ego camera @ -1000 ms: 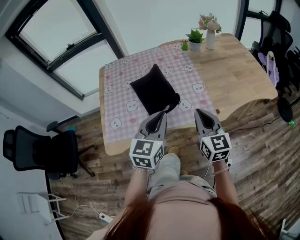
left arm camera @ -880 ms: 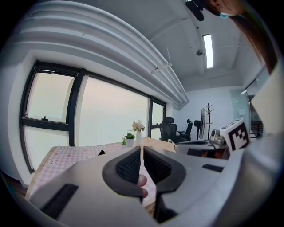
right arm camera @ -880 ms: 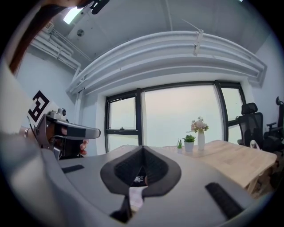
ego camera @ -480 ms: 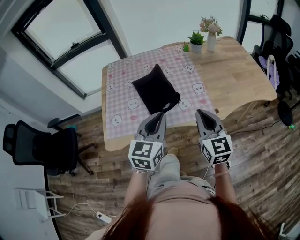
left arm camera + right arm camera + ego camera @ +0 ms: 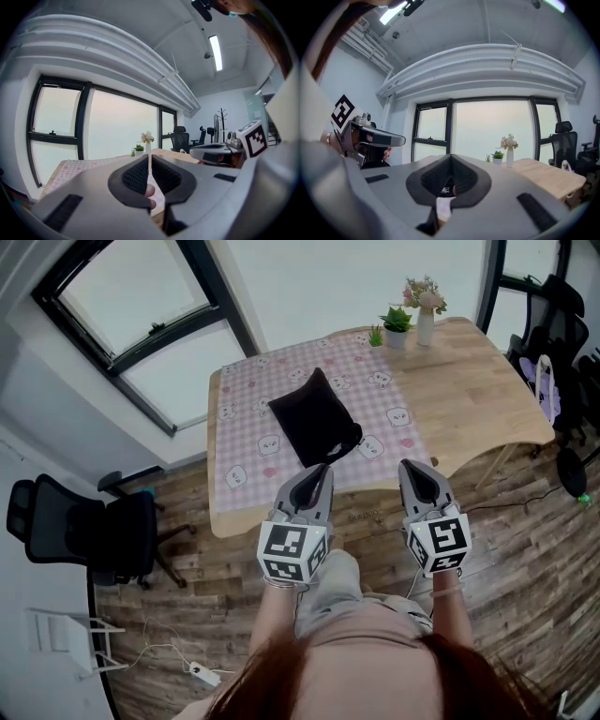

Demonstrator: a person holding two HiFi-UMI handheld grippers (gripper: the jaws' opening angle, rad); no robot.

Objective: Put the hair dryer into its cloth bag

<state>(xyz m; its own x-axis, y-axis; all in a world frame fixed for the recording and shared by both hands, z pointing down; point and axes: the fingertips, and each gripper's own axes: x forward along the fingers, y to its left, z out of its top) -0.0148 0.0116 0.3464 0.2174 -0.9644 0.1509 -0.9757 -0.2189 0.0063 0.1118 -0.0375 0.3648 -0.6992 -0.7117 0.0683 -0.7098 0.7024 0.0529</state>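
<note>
The black cloth bag (image 5: 314, 418) lies on a pink checked tablecloth (image 5: 244, 442), its cinched mouth and cord toward me. No hair dryer shows outside it. My left gripper (image 5: 322, 471) hovers over the table's near edge, just short of the bag's mouth, jaws shut and empty. My right gripper (image 5: 412, 469) hangs level with it to the right, also shut on nothing. The left gripper view has its pads (image 5: 140, 173) pressed together; the right gripper view shows the same closed pads (image 5: 461, 176).
The wooden table (image 5: 478, 390) carries a vase of flowers (image 5: 426, 310) and a small potted plant (image 5: 396, 322) at its far edge. A black office chair (image 5: 84, 531) stands on the floor at left, another chair (image 5: 553, 306) at right. Cables lie on the wooden floor.
Both grippers have lifted slightly and drawn a little toward me, staying shut. The bag has not moved.
</note>
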